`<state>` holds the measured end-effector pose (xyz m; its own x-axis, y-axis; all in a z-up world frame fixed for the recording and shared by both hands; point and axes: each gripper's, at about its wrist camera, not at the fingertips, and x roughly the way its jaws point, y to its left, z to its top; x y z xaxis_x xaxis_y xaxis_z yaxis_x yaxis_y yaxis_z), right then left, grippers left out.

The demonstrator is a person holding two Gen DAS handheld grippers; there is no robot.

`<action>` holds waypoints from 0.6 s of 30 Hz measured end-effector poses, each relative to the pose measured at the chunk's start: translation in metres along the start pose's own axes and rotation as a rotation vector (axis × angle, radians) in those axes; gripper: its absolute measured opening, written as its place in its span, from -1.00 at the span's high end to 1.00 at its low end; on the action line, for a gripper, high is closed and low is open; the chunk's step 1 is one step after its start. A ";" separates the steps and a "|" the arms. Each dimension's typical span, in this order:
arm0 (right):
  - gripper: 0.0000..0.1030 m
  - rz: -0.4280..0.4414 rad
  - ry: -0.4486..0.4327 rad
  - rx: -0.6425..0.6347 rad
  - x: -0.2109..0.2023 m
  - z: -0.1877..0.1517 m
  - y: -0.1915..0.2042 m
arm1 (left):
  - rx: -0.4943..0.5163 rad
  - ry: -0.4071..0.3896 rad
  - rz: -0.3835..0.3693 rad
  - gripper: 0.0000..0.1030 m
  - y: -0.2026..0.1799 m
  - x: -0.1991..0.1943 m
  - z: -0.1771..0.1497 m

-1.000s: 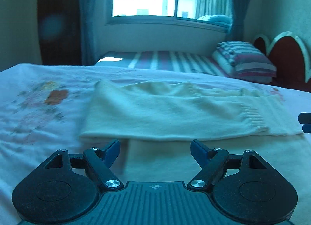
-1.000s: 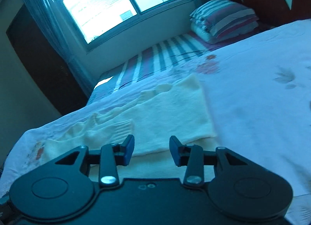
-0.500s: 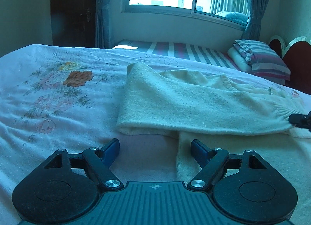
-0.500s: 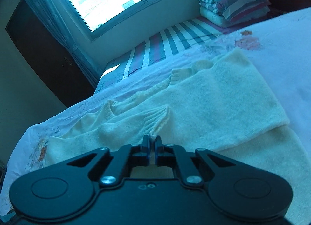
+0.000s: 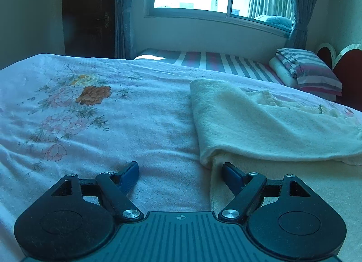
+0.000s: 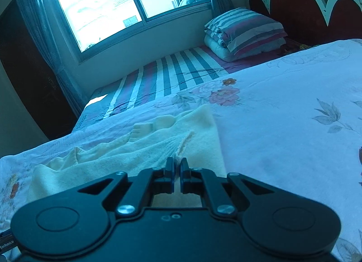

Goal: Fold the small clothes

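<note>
A cream knit sweater lies on the floral bedsheet, one sleeve folded across its body. My left gripper is open and empty, low over the sheet at the sweater's left edge; its right finger sits at the lower layer's edge. My right gripper is shut on the ribbed cuff of the sweater sleeve and pulls the cloth into radiating folds.
A second bed with a striped sheet lies beyond, under the window. Folded striped bedding sits by the red scalloped headboard. A dark door and curtains stand at the far wall.
My right gripper closed on the sleeve cuff and carried it to the right across the sweater. My left gripper moved left off the sweater to its left edge, staying open.
</note>
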<state>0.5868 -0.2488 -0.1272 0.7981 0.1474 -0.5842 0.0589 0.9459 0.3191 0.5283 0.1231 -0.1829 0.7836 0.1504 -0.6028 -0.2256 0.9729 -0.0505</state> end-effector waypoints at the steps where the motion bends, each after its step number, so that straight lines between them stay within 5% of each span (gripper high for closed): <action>1: 0.88 -0.002 0.001 0.006 0.002 0.000 -0.002 | -0.001 -0.003 0.004 -0.56 0.002 0.001 0.000; 18: 0.88 0.004 0.025 -0.003 -0.001 -0.003 -0.018 | -0.017 -0.004 0.020 -0.56 0.006 0.008 0.000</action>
<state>0.5834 -0.2655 -0.1345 0.7831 0.1585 -0.6014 0.0539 0.9460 0.3196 0.5330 0.1299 -0.1879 0.7813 0.1702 -0.6004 -0.2510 0.9666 -0.0526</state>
